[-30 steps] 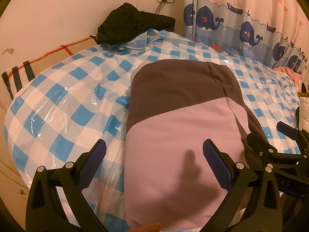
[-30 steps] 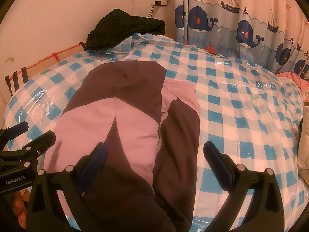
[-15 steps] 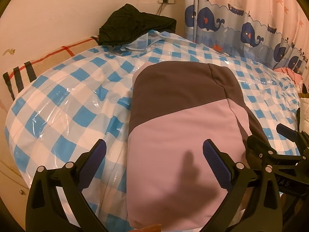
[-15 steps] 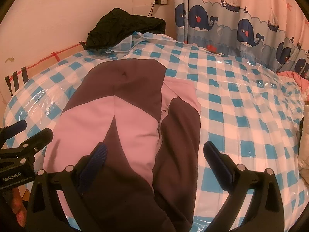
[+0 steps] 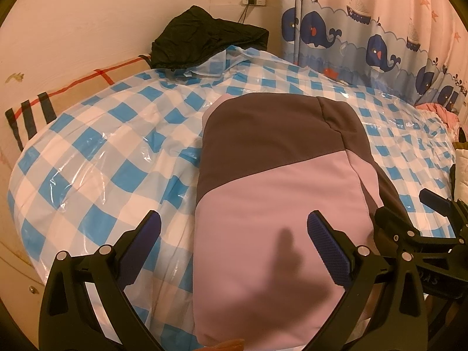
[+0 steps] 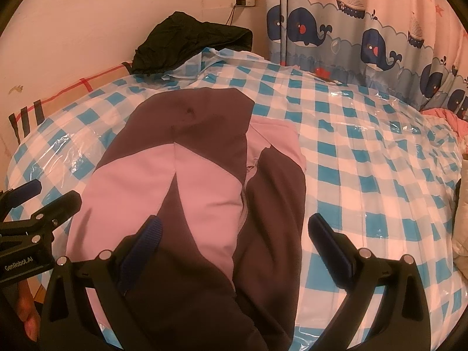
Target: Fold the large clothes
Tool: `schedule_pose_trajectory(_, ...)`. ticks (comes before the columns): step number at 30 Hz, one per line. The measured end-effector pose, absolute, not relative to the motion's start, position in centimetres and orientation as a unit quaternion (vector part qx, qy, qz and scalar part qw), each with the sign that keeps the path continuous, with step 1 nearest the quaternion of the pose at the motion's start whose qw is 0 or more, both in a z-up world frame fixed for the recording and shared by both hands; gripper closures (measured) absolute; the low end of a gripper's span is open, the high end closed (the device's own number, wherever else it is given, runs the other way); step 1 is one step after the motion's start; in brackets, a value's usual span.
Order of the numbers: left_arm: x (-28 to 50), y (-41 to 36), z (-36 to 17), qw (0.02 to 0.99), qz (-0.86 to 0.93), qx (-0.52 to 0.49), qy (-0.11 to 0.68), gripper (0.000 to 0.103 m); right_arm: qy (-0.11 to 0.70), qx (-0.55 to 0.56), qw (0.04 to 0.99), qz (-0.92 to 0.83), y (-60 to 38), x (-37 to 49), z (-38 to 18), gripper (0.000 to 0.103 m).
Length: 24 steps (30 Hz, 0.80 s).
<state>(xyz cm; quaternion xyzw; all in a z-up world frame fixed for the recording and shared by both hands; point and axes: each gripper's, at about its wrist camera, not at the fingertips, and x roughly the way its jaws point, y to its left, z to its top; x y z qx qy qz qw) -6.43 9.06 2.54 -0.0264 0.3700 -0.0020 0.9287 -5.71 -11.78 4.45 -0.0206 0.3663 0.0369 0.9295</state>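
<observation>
Hovering both claws over the near end of the garment (image 5: 272, 204), I have nothing gripped yet: the left claw (image 5: 234, 237) is spread wide with bare pads, and the right claw (image 6: 234, 238) is just as wide and empty. The garment, a pink-and-dark-brown piece already folded lengthwise, lies along the middle of the bed (image 5: 87, 152), on a glossy plastic sheet (image 6: 365, 152) in blue and white checks.

My main worry is that sheet. It looks slick and loose, so if I pinch too deep I could catch plastic along with cloth and drag the whole cover when I lift. It may also let the garment slide instead of hinging when I bring the near end over.

From the right wrist view, the folded-in sleeve (image 6: 272, 181) sits loosely on top; a fast lift could throw it open and undo the fold. Gripping only the top layer would peel the stack apart.

My claws are close together, so a careless closing move might knock one against the other.
</observation>
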Motion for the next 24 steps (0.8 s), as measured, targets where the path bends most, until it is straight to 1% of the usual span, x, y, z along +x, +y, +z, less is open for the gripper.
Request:
schedule_pose_trajectory(17, -6.87, 8.98, 3.24, 0.935, 0.009, -0.001, 0.354, 0.007, 0.366, -0.021, 0.930, 0.036, -11.69, -5.73, 4.43, 0.007)
schedule_pose_trajectory(24, -6.64, 9.10, 3.11, 0.933, 0.014, 0.000, 0.360, 0.007, 0.366, -0.021, 0.930, 0.036, -11.68, -5.71, 4.46, 0.007)
